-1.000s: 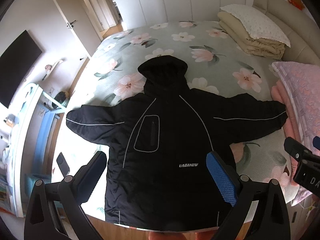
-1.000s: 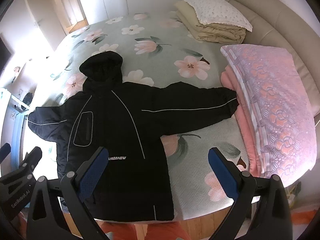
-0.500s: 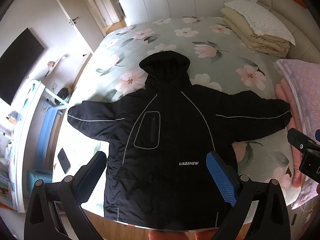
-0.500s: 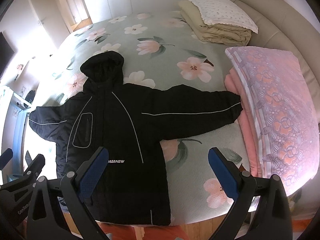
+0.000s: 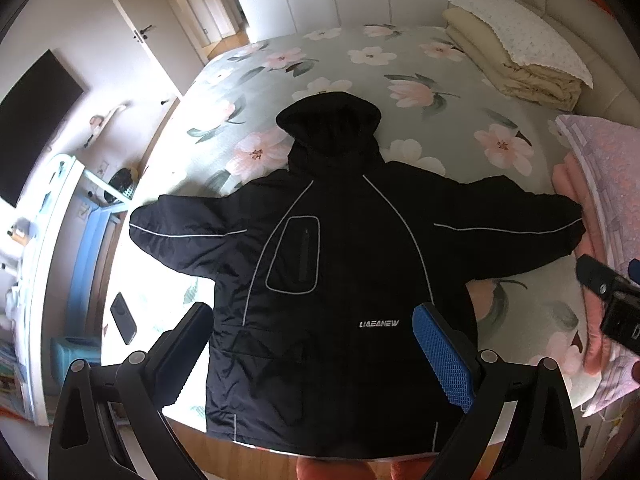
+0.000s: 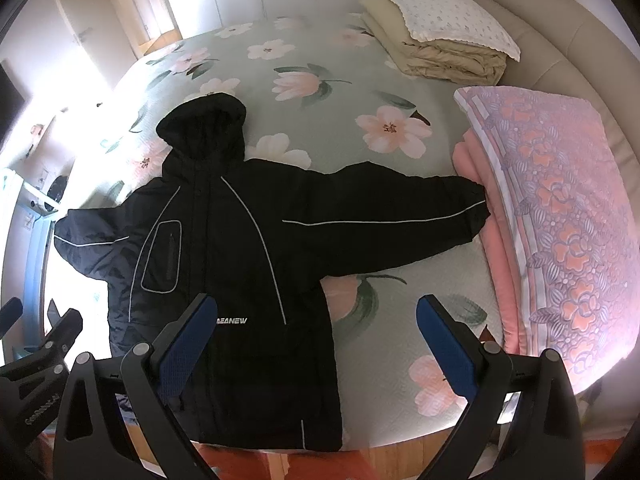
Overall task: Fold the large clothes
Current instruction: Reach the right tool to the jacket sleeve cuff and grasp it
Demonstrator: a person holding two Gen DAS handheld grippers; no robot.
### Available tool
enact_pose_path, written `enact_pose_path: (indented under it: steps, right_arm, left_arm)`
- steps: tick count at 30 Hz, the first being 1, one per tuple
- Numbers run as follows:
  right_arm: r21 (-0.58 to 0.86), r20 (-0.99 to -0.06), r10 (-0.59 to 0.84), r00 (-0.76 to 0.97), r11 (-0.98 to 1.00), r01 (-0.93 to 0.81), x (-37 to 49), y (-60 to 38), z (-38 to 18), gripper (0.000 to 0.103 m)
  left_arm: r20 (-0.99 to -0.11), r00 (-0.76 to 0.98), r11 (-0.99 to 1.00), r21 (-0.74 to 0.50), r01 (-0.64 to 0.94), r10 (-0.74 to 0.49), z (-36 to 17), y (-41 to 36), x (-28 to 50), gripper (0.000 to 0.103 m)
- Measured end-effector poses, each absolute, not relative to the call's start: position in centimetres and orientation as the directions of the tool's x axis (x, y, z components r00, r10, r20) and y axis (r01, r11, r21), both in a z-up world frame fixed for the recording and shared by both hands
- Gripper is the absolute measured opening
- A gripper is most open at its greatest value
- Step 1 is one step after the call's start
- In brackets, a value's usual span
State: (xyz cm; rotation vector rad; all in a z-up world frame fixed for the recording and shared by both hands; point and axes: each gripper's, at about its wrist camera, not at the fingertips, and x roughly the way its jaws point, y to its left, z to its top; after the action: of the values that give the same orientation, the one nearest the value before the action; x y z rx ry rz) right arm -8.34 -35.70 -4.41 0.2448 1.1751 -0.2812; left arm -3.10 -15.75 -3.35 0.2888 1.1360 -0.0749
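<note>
A black hooded jacket (image 5: 340,272) lies flat, front up, on the flowered bed (image 5: 420,80), sleeves spread left and right, hem at the near edge. It also shows in the right wrist view (image 6: 224,264). My left gripper (image 5: 316,340) is open and empty, held above the jacket's lower body. My right gripper (image 6: 316,328) is open and empty, above the jacket's right hem side and the bedsheet (image 6: 340,80). Each gripper shows at the edge of the other's view: the right one (image 5: 612,304), the left one (image 6: 36,356).
A pink folded blanket stack (image 6: 560,216) lies along the bed's right side, touching the right sleeve cuff. A beige folded duvet with a pillow (image 6: 440,40) sits at the far right. A phone (image 5: 123,323) lies near the bed's left edge. A blue-and-white shelf (image 5: 60,248) stands left.
Both grippers have moved slightly closer over the bed, so the jacket sits a little lower and larger in view. The jacket has not moved. Both grippers stay open.
</note>
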Motion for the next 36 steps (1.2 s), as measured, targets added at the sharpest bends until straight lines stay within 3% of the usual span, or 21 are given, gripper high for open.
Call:
enact_pose_path:
  steps: [5, 8, 11, 15, 21, 28, 36]
  right_arm:
    - [0.087, -0.919, -0.078, 0.386, 0.916, 0.392, -8.6, -39.2, -6.0, 0.1]
    - [0.157, -0.907, -0.053, 0.417, 0.877, 0.454, -9.9, -43.6, -7.9, 0.1]
    - [0.123, -0.909, -0.124, 0.398, 0.832, 0.54, -10.9, -48.8, -10.6, 0.1]
    - [0.15, -0.911, -0.152, 0.383, 0.744, 0.651, -11.0, -56.1, -15.4, 0.1]
    - [0.225, -0.901, -0.186, 0.391, 0.572, 0.789, -9.7, -63.9, -25.1, 0.096]
    - [0.195, -0.895, -0.253, 0.368, 0.52, 0.832, -7.9, -68.5, -33.4, 0.094]
    - [0.227, -0.889, -0.264, 0.373, 0.454, 0.862, -6.5, -72.5, -37.0, 0.092]
  left_arm:
    - [-0.91, 0.401, 0.969, 0.185, 0.165, 0.105, -5.1, -15.7, -2.3, 0.1]
    - [-0.923, 0.377, 0.99, 0.117, 0.081, 0.079, -5.8, -14.8, -1.5, 0.1]
    - [-0.923, 0.374, 0.992, 0.116, 0.048, 0.09, -6.6, -14.8, -0.7, 0.1]
    - [-0.911, 0.387, 0.984, 0.172, 0.05, 0.14, -8.2, -16.0, 0.5, 0.1]
    - [-0.896, 0.435, 0.991, 0.125, 0.047, 0.092, -12.9, -18.4, 2.5, 0.1]
    - [-0.897, 0.442, 0.984, 0.053, 0.17, -0.029, -21.6, -24.0, 5.7, 0.1]
    - [-0.907, 0.395, 0.939, -0.001, 0.344, -0.146, -26.7, -31.7, 9.0, 0.1]
